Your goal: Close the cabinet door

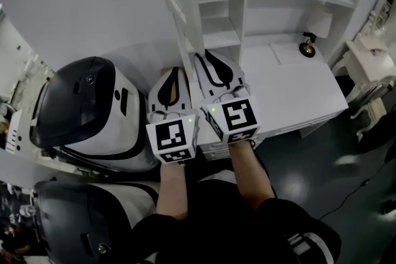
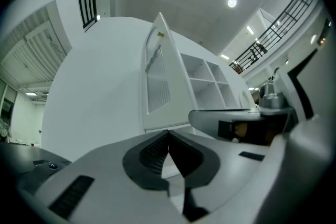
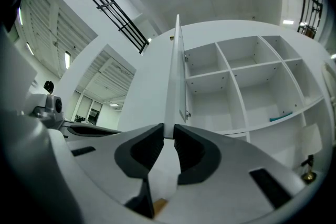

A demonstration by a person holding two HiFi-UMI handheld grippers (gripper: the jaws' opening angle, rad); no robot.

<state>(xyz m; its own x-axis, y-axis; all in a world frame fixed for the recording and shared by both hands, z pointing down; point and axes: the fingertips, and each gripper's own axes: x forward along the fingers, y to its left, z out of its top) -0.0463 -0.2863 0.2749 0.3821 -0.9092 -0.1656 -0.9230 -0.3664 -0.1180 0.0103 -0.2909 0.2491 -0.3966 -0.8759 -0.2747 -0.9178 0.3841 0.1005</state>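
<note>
The right gripper is clenched on the lower edge of the cabinet door; its two dark pads sit one on each face of the thin white panel. This grip seems chosen so that the door can be swung by its free edge, where it turns most easily. The left gripper is closed with nothing between its jaws and waits just left of the door, probably only as a reserve. The door stands wide open, edge-on to the person, hinged at the left side of the cabinet. The open shelves lie to the right and farther away, and a small blue object rests on one of them.
</note>
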